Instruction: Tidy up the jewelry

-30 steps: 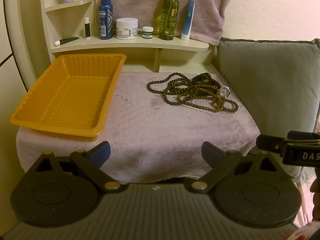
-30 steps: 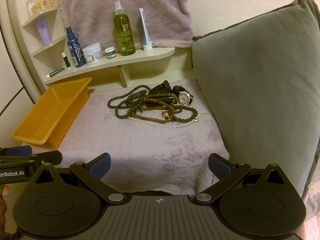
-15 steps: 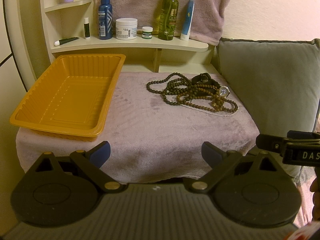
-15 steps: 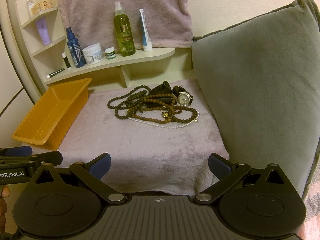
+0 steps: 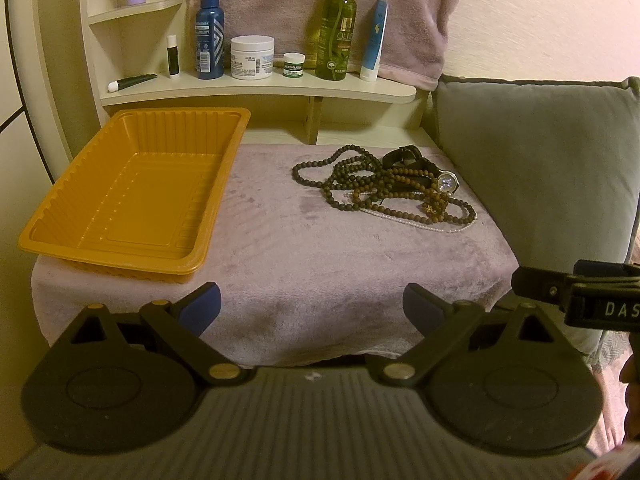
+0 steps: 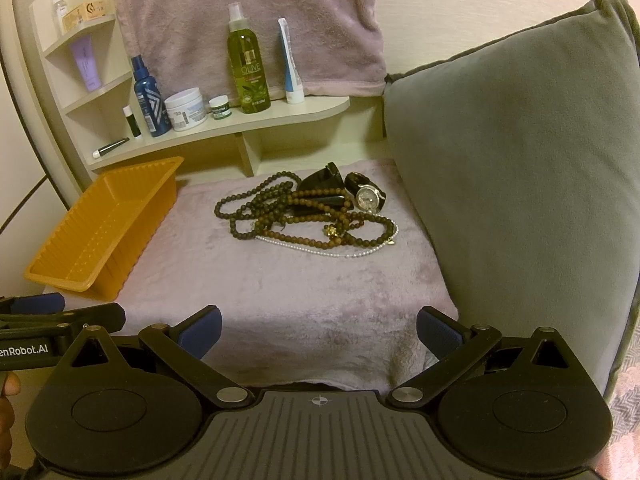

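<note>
**A:** How far has the tidying got?

**B:** By the look of it, it hasn't begun. The orange tray (image 5: 120,200) on the left of the surface (image 5: 320,260) holds nothing. All the jewelry is in one tangled pile (image 6: 304,216) towards the back right, well apart from the tray and near a grey cushion (image 6: 520,160).

**A:** And the two tools?

**B:** Both hang back at the near edge, touching nothing. The left tool (image 5: 312,304) has its blue-padded fingers spread wide, with nothing between them. The right tool (image 6: 318,330) is the same: fingers apart, holding nothing. My guess is every piece has yet to be lifted and carried over to the tray.

**A:** What's in the pile?

**B:** Long strands of round beads, some dark (image 6: 240,204), some a warmer brown (image 6: 316,200), looped over each other. A thin string of tiny white pearls (image 6: 320,250) runs along the near side. At the back lies a wristwatch (image 6: 368,196) with a pale round face and dark strap, beside a black band-like item I can't identify. There is also a small gold charm (image 6: 331,231).

**A:** Textures?

**B:** The surface is covered in a soft, plush, mauve cloth. The tray is thin glossy plastic, rectangular, with ribbed walls. Behind, a pale wooden shelf (image 5: 260,90) carries bottles and jars.
</note>
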### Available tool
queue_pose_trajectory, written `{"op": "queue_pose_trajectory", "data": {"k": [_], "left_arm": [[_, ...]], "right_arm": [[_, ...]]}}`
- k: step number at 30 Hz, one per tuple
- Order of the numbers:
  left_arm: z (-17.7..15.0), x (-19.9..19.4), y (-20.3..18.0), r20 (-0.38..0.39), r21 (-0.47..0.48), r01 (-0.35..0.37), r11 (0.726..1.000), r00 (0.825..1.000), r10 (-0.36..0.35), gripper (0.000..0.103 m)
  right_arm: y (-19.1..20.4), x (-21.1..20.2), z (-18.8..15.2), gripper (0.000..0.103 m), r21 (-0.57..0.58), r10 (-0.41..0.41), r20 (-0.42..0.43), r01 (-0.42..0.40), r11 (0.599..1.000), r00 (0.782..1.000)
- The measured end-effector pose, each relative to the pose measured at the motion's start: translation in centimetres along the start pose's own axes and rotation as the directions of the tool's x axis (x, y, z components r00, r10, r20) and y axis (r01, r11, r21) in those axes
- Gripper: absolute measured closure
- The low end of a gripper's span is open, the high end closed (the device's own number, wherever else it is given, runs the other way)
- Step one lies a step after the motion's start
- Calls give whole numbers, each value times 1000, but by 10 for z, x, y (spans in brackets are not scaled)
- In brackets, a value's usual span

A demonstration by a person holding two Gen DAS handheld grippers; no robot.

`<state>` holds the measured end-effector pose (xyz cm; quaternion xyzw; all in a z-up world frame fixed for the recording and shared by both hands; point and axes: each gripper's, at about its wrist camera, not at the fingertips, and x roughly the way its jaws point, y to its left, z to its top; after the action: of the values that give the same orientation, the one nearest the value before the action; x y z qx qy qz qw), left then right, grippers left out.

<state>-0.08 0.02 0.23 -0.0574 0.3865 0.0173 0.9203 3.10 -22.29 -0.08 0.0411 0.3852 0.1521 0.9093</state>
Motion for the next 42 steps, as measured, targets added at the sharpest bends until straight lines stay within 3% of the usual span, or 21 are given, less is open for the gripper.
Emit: {"op": "queue_pose_trajectory", "data": {"k": [35, 42], "left_arm": [[4, -2, 0, 8, -13, -6, 1000, 1000, 6, 6], [13, 1, 22, 40, -53, -3, 999, 999, 5, 6]], "right_arm": [[-2, -2, 3, 0, 8, -3, -1, 3, 1000, 1000], [-3, 12, 1, 0, 9, -3, 0, 3, 1000, 1000]]}}
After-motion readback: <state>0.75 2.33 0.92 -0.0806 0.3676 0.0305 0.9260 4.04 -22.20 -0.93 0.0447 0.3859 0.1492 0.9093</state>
